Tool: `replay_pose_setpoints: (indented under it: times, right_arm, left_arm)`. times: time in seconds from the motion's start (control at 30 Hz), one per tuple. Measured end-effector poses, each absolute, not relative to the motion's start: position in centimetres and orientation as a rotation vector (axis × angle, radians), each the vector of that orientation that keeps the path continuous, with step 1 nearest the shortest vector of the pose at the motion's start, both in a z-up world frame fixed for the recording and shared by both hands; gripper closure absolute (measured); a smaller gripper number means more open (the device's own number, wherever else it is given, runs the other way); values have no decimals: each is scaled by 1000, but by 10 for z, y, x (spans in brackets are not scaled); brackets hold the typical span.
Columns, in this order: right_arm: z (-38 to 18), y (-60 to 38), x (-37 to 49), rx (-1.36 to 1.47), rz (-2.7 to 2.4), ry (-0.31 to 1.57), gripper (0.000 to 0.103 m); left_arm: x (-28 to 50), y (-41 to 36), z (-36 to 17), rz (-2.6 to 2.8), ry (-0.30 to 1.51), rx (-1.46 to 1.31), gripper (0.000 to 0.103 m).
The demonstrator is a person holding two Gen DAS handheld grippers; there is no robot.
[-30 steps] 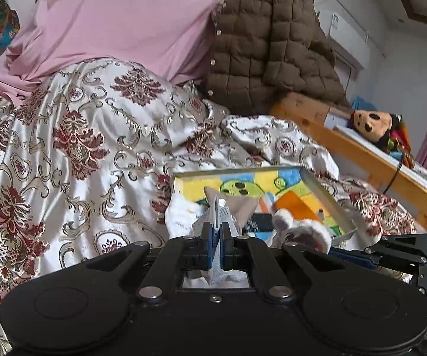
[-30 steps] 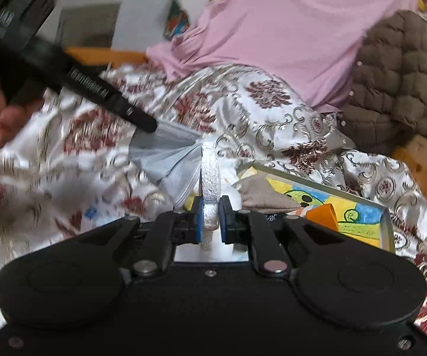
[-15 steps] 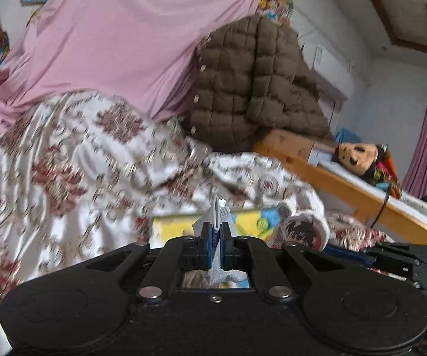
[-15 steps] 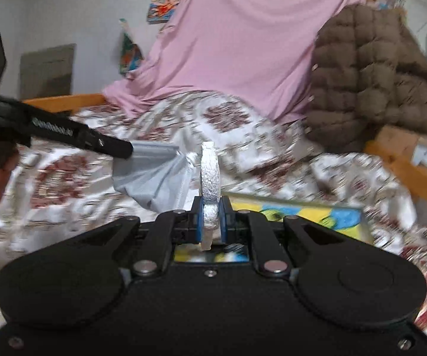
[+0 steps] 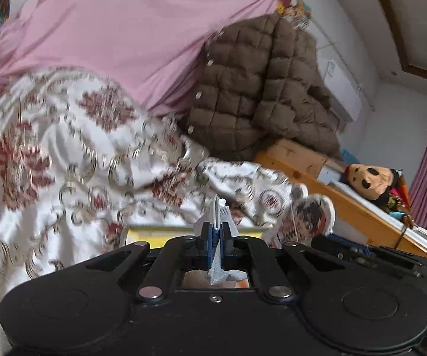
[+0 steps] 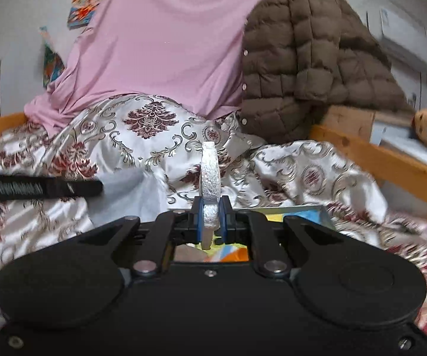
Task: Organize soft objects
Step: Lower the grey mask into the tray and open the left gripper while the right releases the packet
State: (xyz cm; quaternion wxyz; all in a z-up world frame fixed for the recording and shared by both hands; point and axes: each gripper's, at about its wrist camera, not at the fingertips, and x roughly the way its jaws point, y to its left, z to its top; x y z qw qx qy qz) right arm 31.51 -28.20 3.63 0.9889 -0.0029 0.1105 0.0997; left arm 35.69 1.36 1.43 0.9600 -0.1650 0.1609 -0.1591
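My left gripper (image 5: 217, 231) is shut on a thin pale grey cloth (image 5: 220, 222), which hangs blurred from its tip in the right wrist view (image 6: 124, 184). My right gripper (image 6: 210, 210) is shut on a white fuzzy round plush piece (image 6: 210, 172) held edge-on; its printed face shows in the left wrist view (image 5: 308, 216). Both are held above a colourful cartoon-printed tray (image 6: 299, 212) on the bed, whose yellow edge shows in the left wrist view (image 5: 154, 233).
A floral satin quilt (image 6: 154, 136) covers the bed. A pink sheet (image 6: 169, 44) and a brown quilted jacket (image 6: 308, 59) hang behind. A wooden bed rail (image 5: 332, 198) and a doll (image 5: 370, 181) are at the right.
Both grippers have risen and tilted upward with their loads; the tray has sunk low behind the fingers and more of the wall and hanging clothes shows.
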Motion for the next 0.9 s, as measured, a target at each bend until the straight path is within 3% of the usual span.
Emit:
replay_pose_setpoints:
  times: [0.27, 0.53, 0.9]
  right_arm:
    - [-3, -276, 357, 100, 200, 339, 98]
    - [-24, -273, 378, 122, 132, 393, 97]
    - [-14, -289, 368, 142, 87, 390, 80]
  left_arm:
    - [392, 25, -33, -299, 470, -365, 99]
    - [400, 26, -43, -330, 500, -379, 97]
    - [390, 17, -35, -333, 479, -346, 62]
